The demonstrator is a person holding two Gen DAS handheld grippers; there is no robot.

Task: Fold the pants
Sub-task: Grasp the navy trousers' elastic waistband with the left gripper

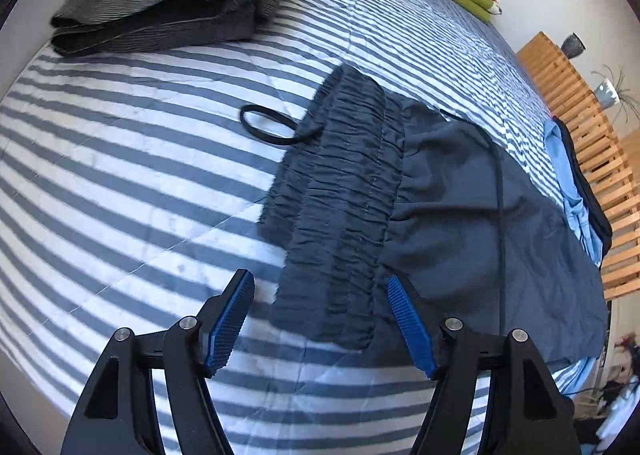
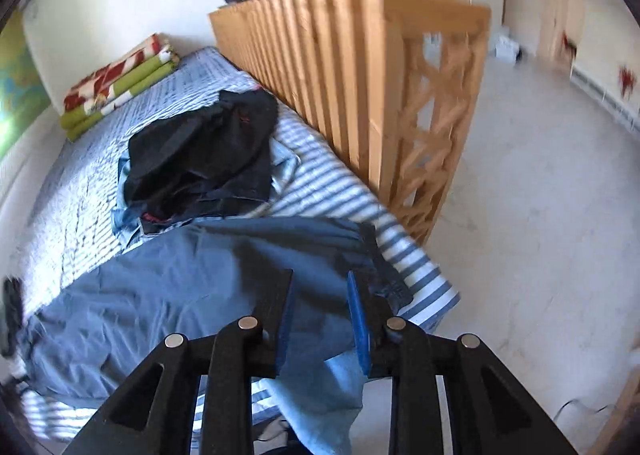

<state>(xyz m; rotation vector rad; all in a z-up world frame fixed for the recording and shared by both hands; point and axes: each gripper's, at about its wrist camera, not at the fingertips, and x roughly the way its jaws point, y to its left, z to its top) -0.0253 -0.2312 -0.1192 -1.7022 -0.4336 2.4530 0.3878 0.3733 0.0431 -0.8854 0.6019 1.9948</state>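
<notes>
Dark blue pants (image 1: 440, 215) lie flat on the striped bed, their gathered elastic waistband (image 1: 340, 207) toward the left and a black drawstring loop (image 1: 268, 127) beside it. My left gripper (image 1: 320, 287) hovers open just above the near end of the waistband, nothing between its blue pads. In the right wrist view the same pants (image 2: 180, 287) spread across the bed toward its near edge. My right gripper (image 2: 320, 295) stands open over the leg end of the pants near the bed corner, holding nothing.
A folded grey garment (image 1: 168, 3) lies at the bed's far left. A heap of black and light-blue clothes (image 2: 200, 159) sits beyond the pants. A folded green and red blanket (image 2: 116, 87) lies by the wall. A wooden slatted rail (image 2: 340, 103) borders the bed; bare floor (image 2: 540, 235) lies right.
</notes>
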